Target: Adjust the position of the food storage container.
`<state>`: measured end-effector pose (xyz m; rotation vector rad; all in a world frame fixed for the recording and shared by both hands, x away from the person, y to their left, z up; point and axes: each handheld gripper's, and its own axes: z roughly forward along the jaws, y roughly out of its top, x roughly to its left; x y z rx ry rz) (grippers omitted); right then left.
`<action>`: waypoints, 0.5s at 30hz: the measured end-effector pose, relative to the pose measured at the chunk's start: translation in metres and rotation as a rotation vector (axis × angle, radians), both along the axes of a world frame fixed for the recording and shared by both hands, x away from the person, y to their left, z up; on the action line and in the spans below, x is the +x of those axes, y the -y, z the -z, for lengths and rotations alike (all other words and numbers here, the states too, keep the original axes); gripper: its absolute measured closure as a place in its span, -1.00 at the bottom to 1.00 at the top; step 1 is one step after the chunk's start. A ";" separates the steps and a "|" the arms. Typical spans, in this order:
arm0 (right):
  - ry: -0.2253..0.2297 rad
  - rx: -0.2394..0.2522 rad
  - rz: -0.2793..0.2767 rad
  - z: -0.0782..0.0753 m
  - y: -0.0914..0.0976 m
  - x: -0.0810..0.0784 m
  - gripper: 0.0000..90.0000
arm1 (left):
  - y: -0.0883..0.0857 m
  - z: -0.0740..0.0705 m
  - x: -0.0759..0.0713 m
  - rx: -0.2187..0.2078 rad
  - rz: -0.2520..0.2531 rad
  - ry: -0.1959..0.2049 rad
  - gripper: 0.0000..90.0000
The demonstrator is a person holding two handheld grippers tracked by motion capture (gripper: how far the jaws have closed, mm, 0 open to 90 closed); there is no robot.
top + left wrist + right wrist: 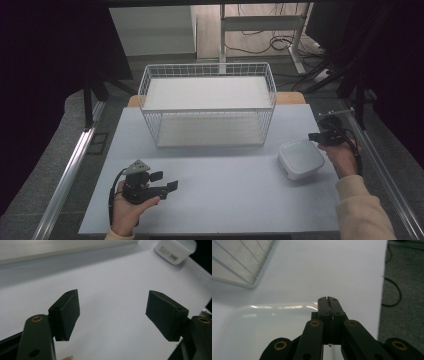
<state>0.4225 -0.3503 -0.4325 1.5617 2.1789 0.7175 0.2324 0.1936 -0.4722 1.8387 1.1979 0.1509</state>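
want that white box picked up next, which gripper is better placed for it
Right, probably. The right gripper hangs right at the white box's far edge, though its jaws are shut. The left gripper is open but sits across the table.

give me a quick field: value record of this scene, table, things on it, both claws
table: white top
rack: white two-shelf wire rack at the far middle, shelves bare
box: white lidded box at right, near the right hand
left claw: open, over bare tabletop at near left, holding nothing
right claw: shut, jaws pressed together, beside the box's far right corner; contact unclear
floor: cables beyond the table
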 end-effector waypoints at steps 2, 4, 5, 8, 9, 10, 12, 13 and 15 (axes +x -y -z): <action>-0.007 -0.017 0.015 0.004 0.007 -0.002 0.99 | 0.000 0.000 0.000 0.011 -0.003 0.005 -0.41; -0.014 -0.025 0.025 0.006 0.013 -0.004 0.99 | -0.002 0.000 0.000 0.015 -0.014 0.008 -0.41; -0.018 -0.038 0.029 0.007 0.016 -0.006 0.99 | -0.003 0.000 0.000 0.016 -0.016 0.008 -0.41; -0.028 -0.054 0.027 0.010 0.022 -0.010 0.99 | -0.004 0.000 0.001 0.017 -0.026 0.010 -0.41; -0.034 -0.060 0.024 0.011 0.023 -0.012 0.99 | -0.004 0.000 0.001 0.017 -0.026 0.010 -0.41; -0.040 -0.065 0.019 0.012 0.024 -0.013 0.99 | -0.004 0.000 0.000 0.018 -0.025 0.010 -0.41; -0.065 -0.072 -0.011 0.015 0.026 -0.016 0.99 | -0.003 0.000 0.000 0.017 -0.019 0.009 -0.41; -0.070 -0.077 -0.027 0.017 0.026 -0.018 0.99 | -0.003 0.000 0.000 0.018 -0.018 0.009 -0.41; -0.065 -0.098 -0.041 0.016 0.025 -0.022 0.99 | -0.002 0.000 0.000 0.018 -0.018 0.010 -0.41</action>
